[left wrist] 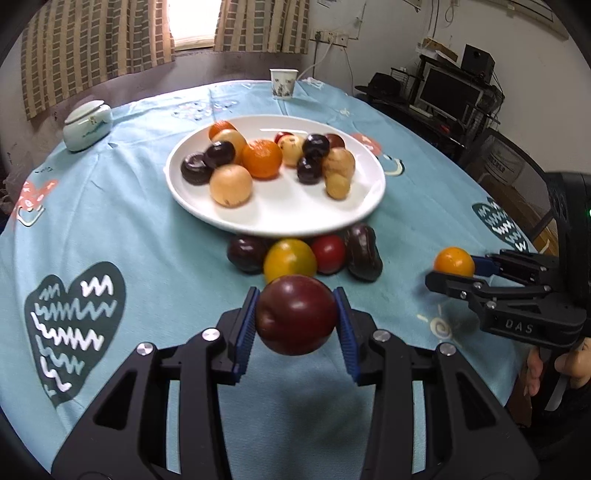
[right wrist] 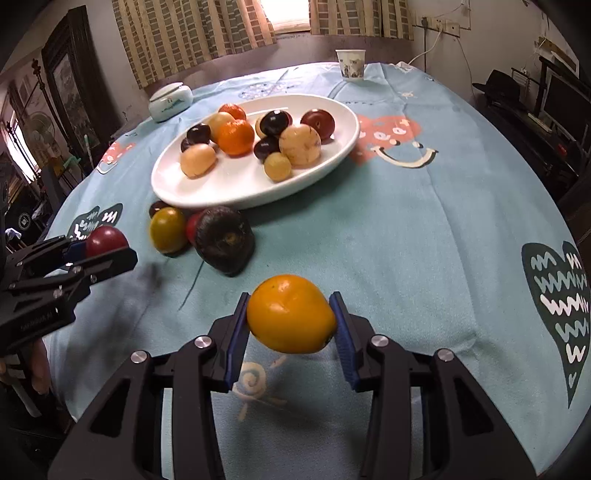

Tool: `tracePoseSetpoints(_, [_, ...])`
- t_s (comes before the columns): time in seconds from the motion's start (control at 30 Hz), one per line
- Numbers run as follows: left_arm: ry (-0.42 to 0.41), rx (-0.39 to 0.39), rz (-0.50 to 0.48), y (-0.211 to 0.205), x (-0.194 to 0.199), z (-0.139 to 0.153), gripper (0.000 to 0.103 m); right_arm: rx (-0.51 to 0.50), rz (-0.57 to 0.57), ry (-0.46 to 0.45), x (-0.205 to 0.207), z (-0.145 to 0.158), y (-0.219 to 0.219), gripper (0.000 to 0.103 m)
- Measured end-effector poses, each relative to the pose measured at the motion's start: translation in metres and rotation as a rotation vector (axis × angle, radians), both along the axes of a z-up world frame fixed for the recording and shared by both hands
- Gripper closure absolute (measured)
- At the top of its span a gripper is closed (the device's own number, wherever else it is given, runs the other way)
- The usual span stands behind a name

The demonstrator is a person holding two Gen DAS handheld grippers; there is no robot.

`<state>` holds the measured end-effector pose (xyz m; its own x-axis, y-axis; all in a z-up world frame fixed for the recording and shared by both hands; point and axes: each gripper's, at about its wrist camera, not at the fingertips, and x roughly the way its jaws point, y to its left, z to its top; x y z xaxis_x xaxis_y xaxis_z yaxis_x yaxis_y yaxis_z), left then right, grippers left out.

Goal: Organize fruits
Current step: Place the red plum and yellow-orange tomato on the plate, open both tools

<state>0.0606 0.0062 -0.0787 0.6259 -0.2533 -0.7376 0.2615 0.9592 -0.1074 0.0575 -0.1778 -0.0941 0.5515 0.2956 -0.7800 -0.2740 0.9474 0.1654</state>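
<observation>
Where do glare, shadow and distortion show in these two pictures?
Left wrist view: the window is overexposed, the white plate bears a bright streak, the table edge bows. Right wrist view: a soft shadow falls under the orange fruit, and dark corners frame the picture.

Partly hidden under the white plate's (left wrist: 364,206) near rim: a dark fruit (left wrist: 245,253); cup (left wrist: 282,84) print too small to read.
</observation>
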Motion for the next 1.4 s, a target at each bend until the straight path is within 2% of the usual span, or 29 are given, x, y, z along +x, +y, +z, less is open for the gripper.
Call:
tracePoseSetpoints(0.23, [-0.038,-0.003,0.046,0.01,0.019,0.022,0.062,0.006,0.057,-0.016,0.004,0.012,0.016,0.06])
tracePoseSetpoints(0.37, [-0.058,0.001,0.07,0.011,0.044,0.036,0.062,0.007,0.104,-0.039,0.017,0.024,0.032,0.06])
tracePoseSetpoints(0.63, [-0.023,-0.034,0.123,0.0,0.12,0.055,0.062,-0.006,0.092,-0.073,0.084,0.045,0.043,0.06])
tracePoseSetpoints(0.73, [-0.012,-0.064,0.114,-0.006,0.13,0.051,0.062,-0.019,0.052,-0.101,0.111,0.05,0.039,0.06])
tracePoseSetpoints(0.87, [0.009,-0.041,0.109,-0.01,0.136,0.036,0.062,-0.009,0.026,-0.114,0.131,0.046,0.032,0.06])
tracePoseSetpoints(1.03, [0.04,-0.051,0.121,-0.008,0.144,0.026,0.062,-0.004,0.013,-0.101,0.141,0.038,0.024,0.06])
tracePoseSetpoints(1.4, [0.042,-0.018,0.112,-0.02,0.145,0.015,0.062,0.029,-0.05,-0.084,0.157,0.027,0.009,0.06])
